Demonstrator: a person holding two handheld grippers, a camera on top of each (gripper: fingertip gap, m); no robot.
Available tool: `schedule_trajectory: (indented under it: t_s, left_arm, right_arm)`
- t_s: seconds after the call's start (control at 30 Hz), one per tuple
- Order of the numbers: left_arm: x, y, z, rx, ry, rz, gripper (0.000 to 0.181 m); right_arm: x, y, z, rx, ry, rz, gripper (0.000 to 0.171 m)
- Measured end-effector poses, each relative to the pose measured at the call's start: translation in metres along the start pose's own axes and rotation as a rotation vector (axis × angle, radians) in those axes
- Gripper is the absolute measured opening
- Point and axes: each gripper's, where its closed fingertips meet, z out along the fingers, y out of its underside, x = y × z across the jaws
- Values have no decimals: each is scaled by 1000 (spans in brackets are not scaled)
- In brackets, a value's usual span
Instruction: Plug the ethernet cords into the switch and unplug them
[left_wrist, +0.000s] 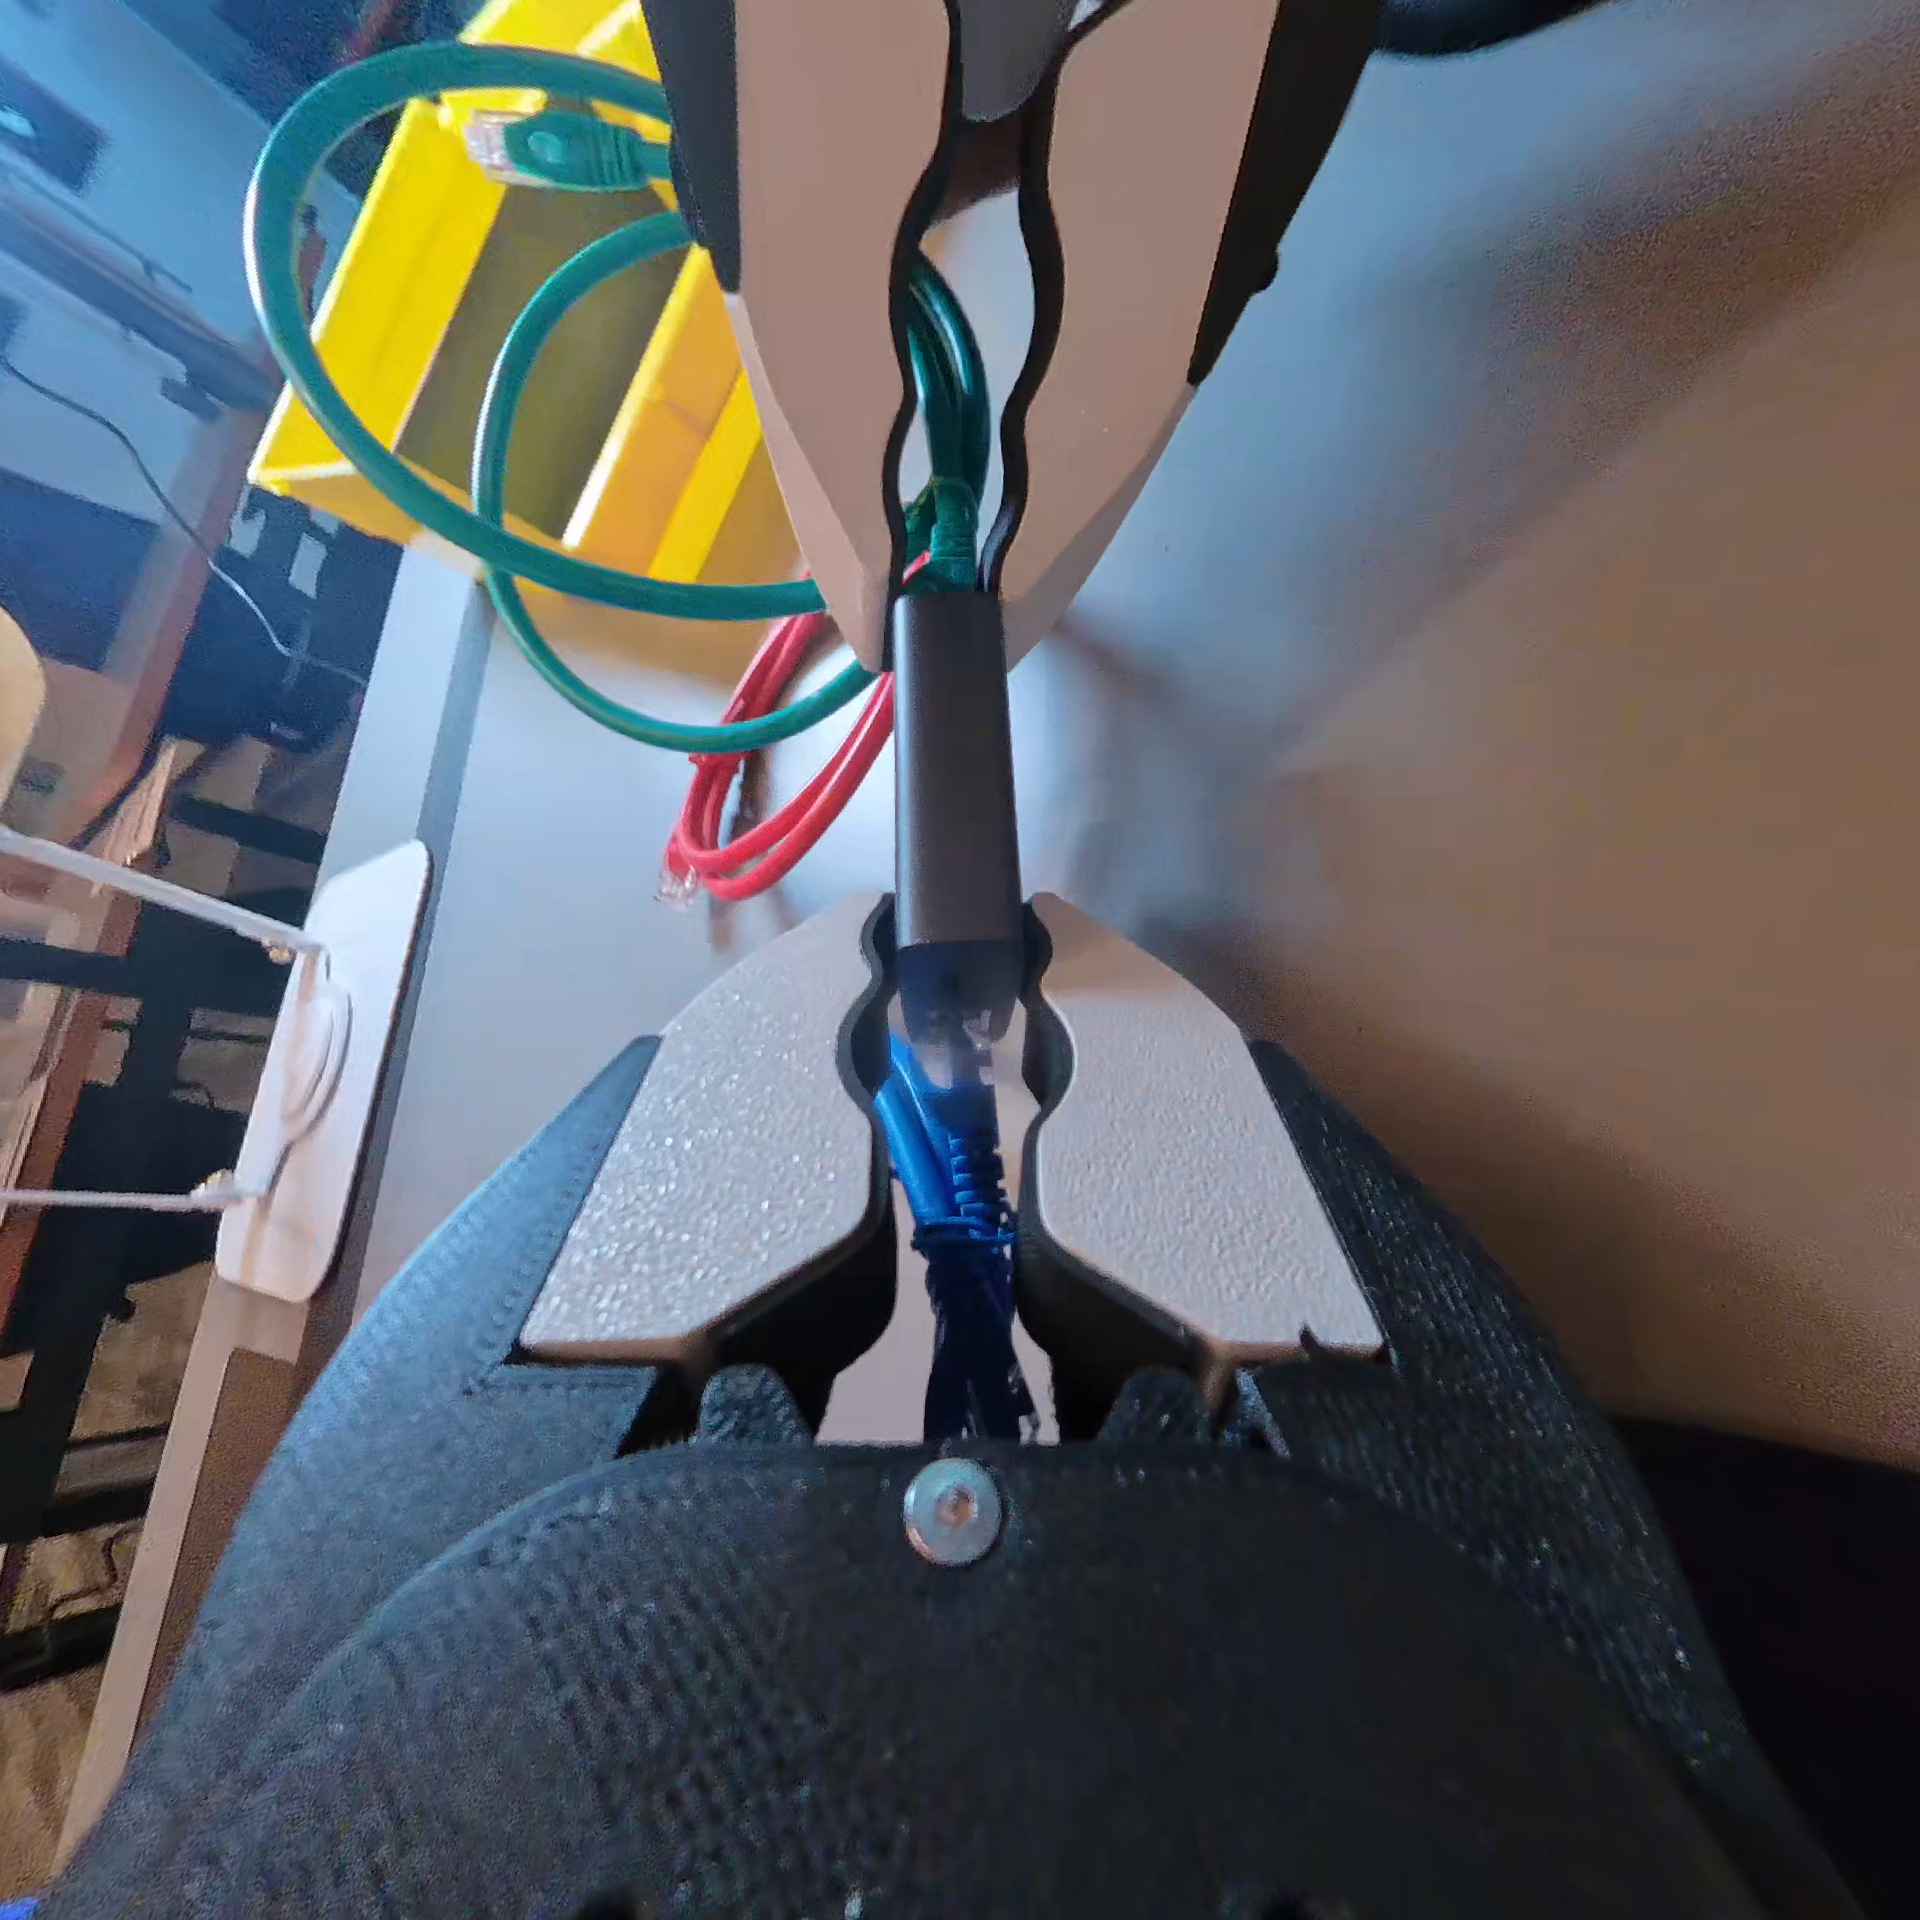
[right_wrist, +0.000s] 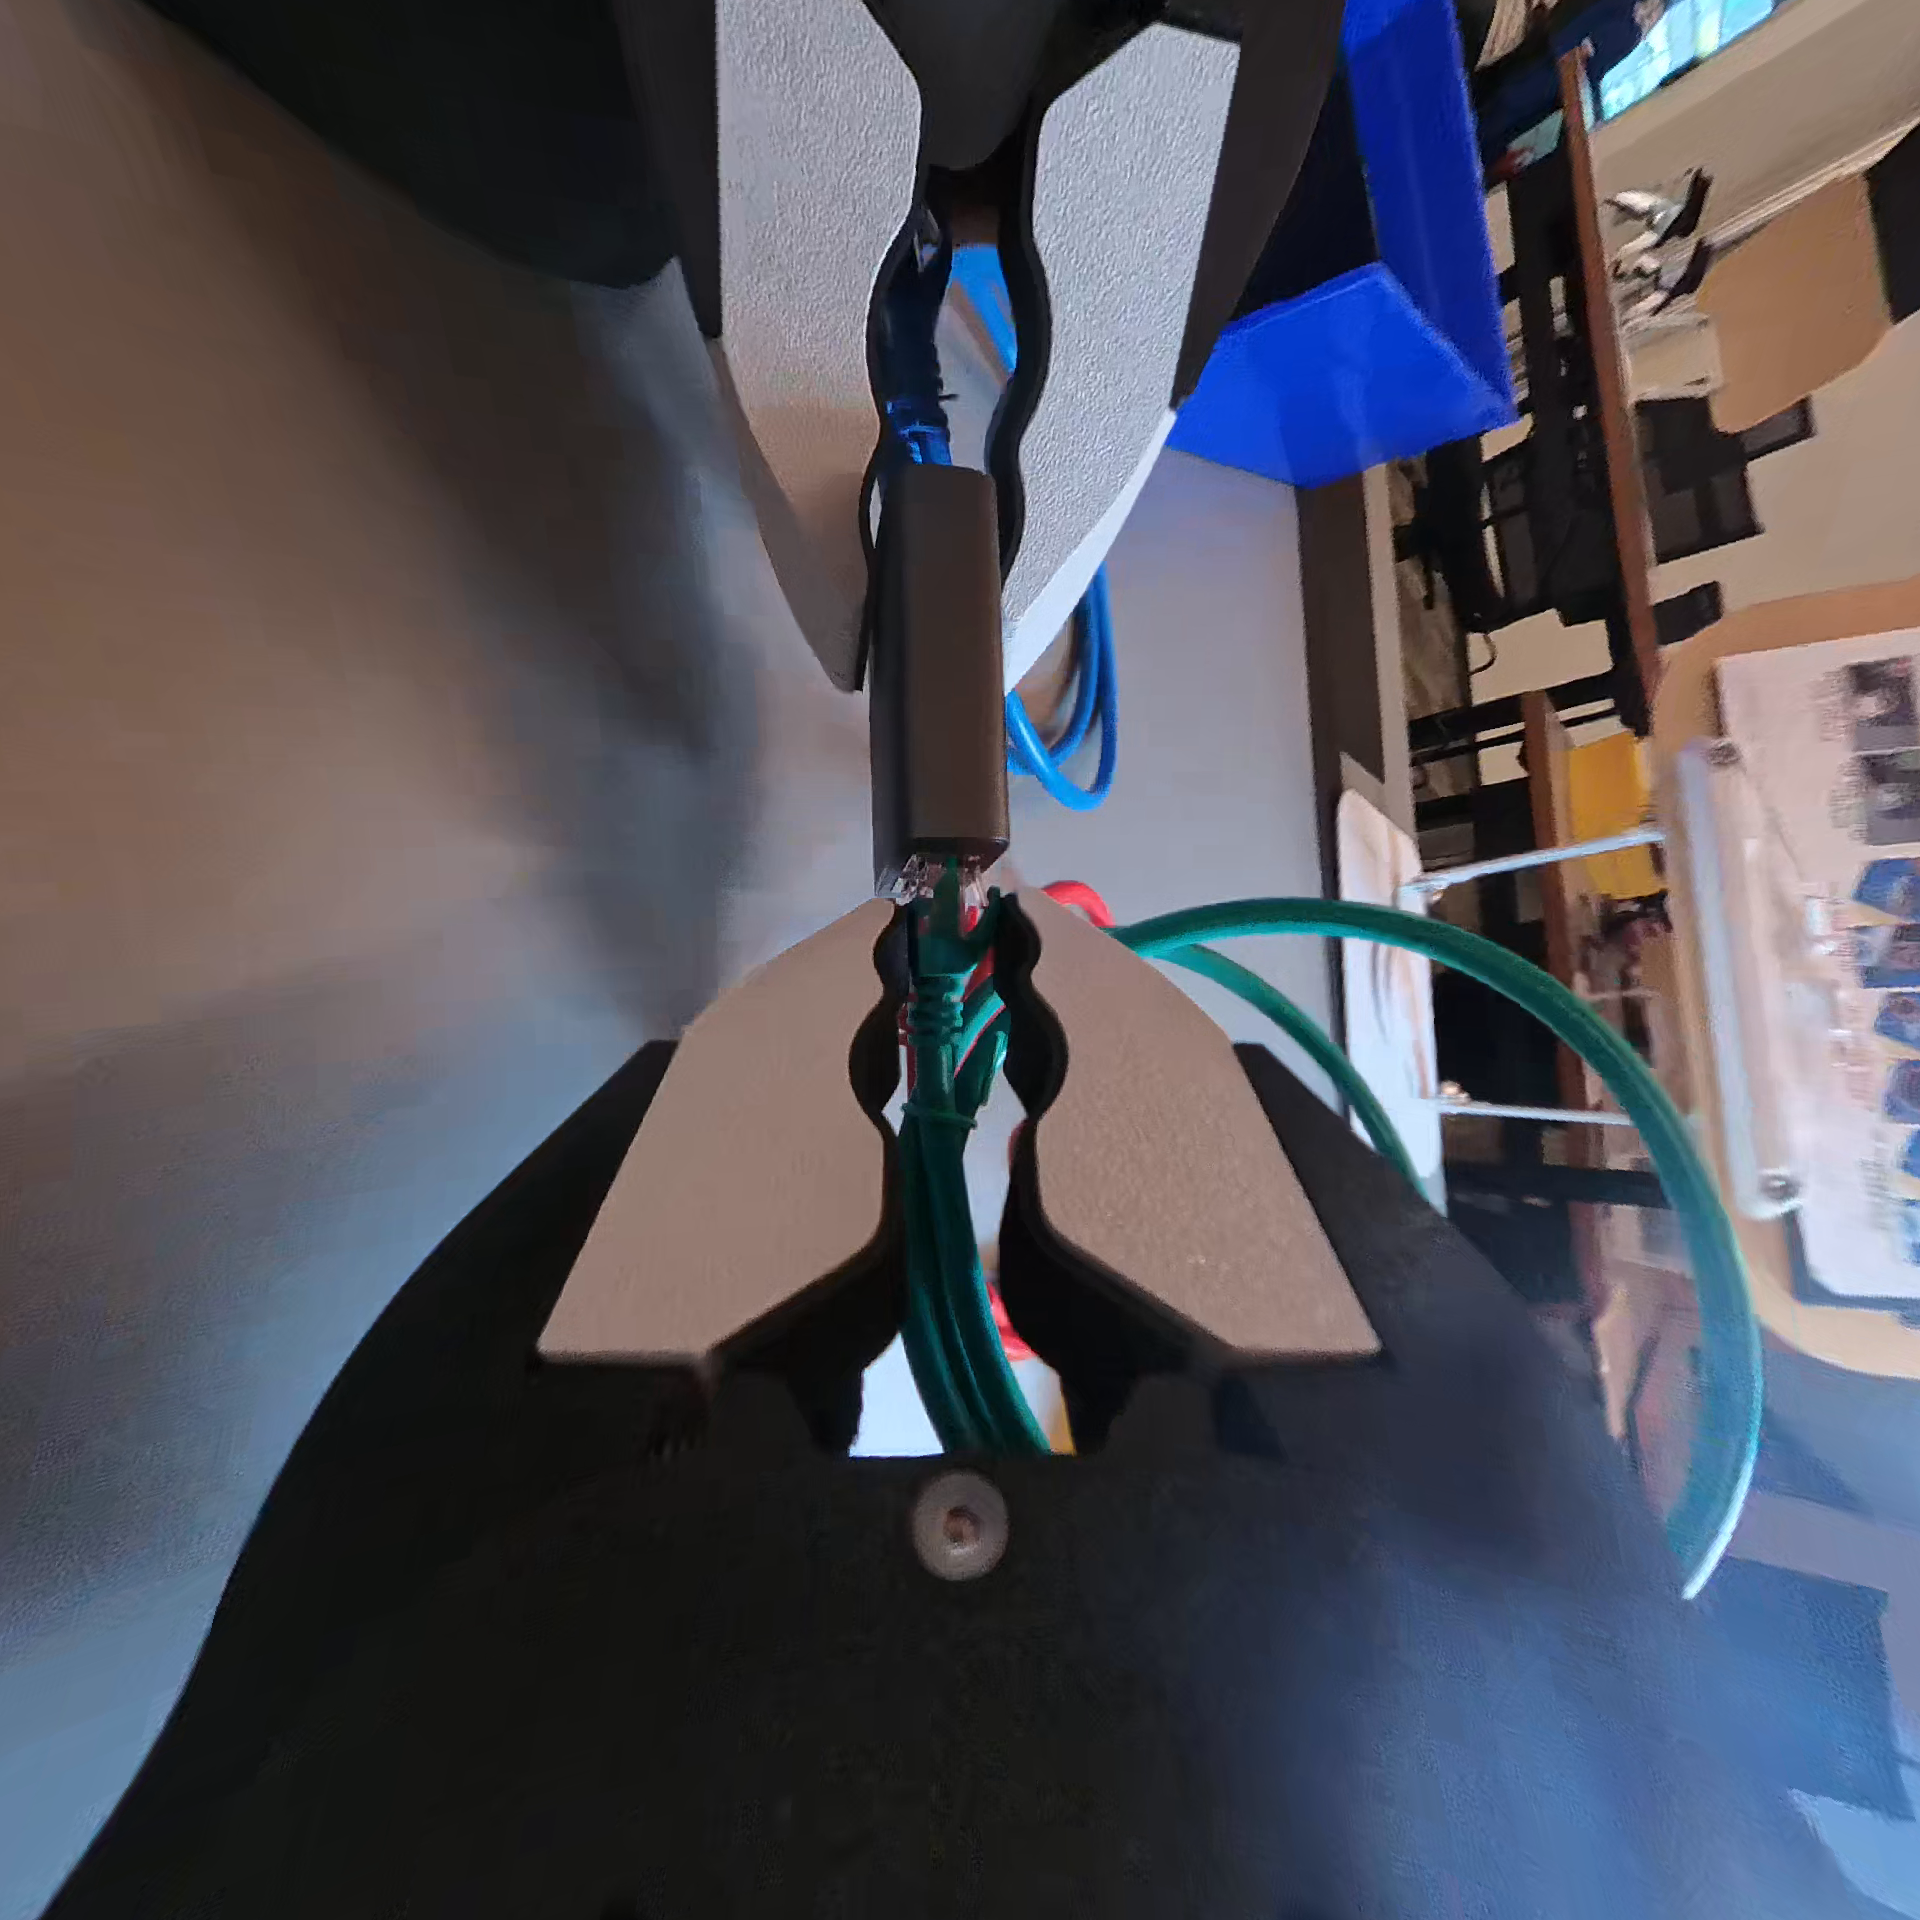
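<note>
A: The switch (left_wrist: 954, 774), a slim dark block seen end-on, hangs in the air between your two grippers, above the pale table (left_wrist: 582, 790). Your left gripper (left_wrist: 954, 940) is clenched on the near end of it, by the blue cord's (left_wrist: 951, 1132) clear plug.

B: And the right one?

A: Your right gripper (right_wrist: 948, 914) is pinched around the green cord (right_wrist: 940, 1195) just behind its plug, which sits at the mouth of the switch (right_wrist: 938, 675). You cannot tell from here whether that plug is fully seated.

B: Where does the green cord run?

A: It loops out to the right in your right wrist view; in your left wrist view it coils to the far left, in front of the yellow bin (left_wrist: 416, 301), with its free plug (left_wrist: 540, 145) up there too.

B: Anything else on the table?

A: A red cord (left_wrist: 769, 800) lies bundled left of the switch. A blue bin (right_wrist: 1382, 343) stands at the far right of your right wrist view, with a loop of the blue cord (right_wrist: 1070, 727) hanging below it.
</note>
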Motion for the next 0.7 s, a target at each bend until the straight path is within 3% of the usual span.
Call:
schedule_trajectory:
  t_s: [0.03,0.17,0.47,0.7]
  left_arm:
    - [1,3,0,-22,0,-4,21]
    - [1,2,-5,-65,-24,-19,27]
    - [0,1,-1,-177,-106,0,22]
    - [0,1,-4,-143,-110,-3,21]
  right_arm:
    - [-2,2,4,-17,1,17,16]
    - [-4,6,7,-59,4,62,15]
    - [-6,0,6,-60,18,153,15]
    - [-6,-9,5,14,12,212,15]
